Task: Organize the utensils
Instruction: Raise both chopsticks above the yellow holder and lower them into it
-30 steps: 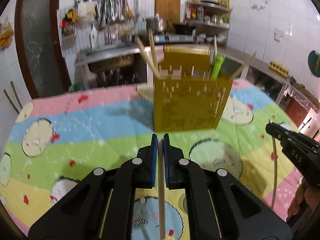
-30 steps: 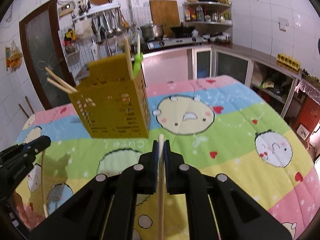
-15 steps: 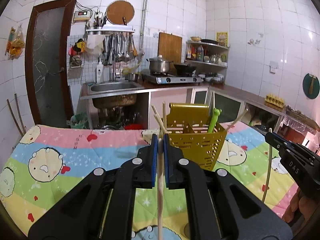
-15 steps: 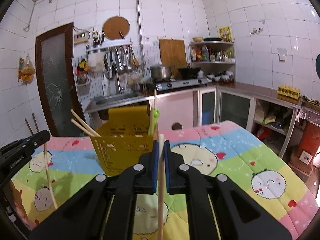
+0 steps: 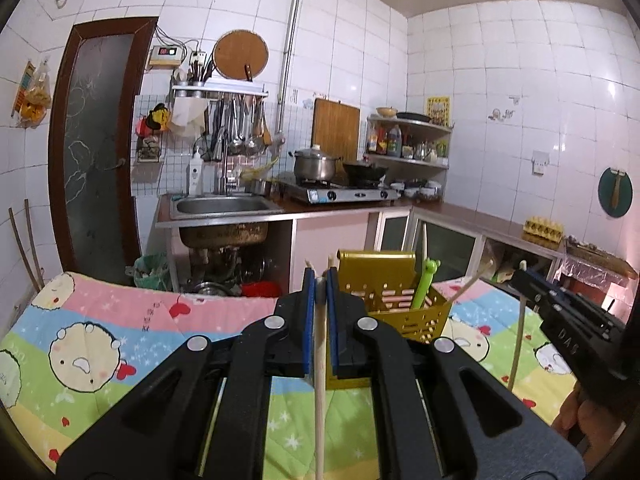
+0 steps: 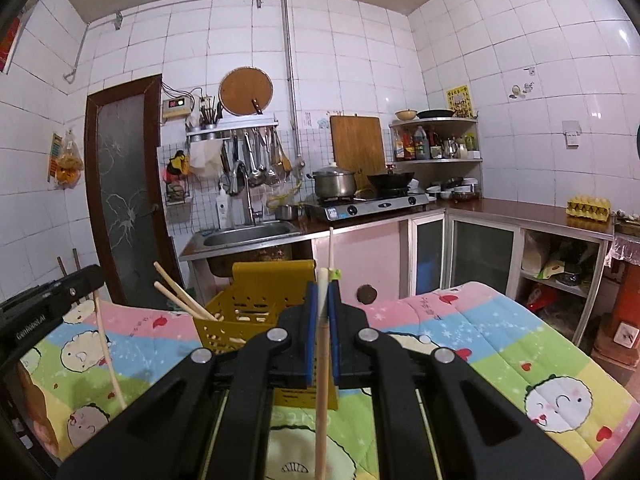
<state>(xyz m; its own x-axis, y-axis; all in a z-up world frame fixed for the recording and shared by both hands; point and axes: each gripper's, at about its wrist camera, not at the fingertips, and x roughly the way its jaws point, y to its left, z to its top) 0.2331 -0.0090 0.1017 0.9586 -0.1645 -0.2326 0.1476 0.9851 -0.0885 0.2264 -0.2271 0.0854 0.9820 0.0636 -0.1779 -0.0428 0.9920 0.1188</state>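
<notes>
On the quilted table cover stands the yellow perforated utensil holder [image 5: 404, 312], upright, its taller back panel toward the kitchen counter. It contains several pale chopsticks [image 6: 182, 300] leaning out over one side, one more leaning out at the opposite corner, and a green frog-topped utensil [image 5: 425, 286] (type not determinable).

Left gripper [image 5: 320, 312]: clenched on a single wooden chopstick [image 5: 319, 380], which runs lengthwise between the blue pads, its tip just past the fingertips and its other end hanging below. The gripper sits in front of the holder and above the cover, not touching either.

Right gripper [image 6: 320, 316]: likewise clamped on a second chopstick [image 6: 321, 392] in the same lengthwise manner, with the holder directly behind its fingers.

Each gripper is visible at the edge of the other's view, its stick dangling downward over the cover; a hand [image 5: 584, 424] shows beneath the right one.

Surroundings: cartoon-printed cover [image 6: 520, 340] in pink, blue, green and yellow bands; beyond it a steel sink [image 5: 220, 206], gas stove with pot [image 5: 314, 164] and wok, hanging ladles, tiled walls.
</notes>
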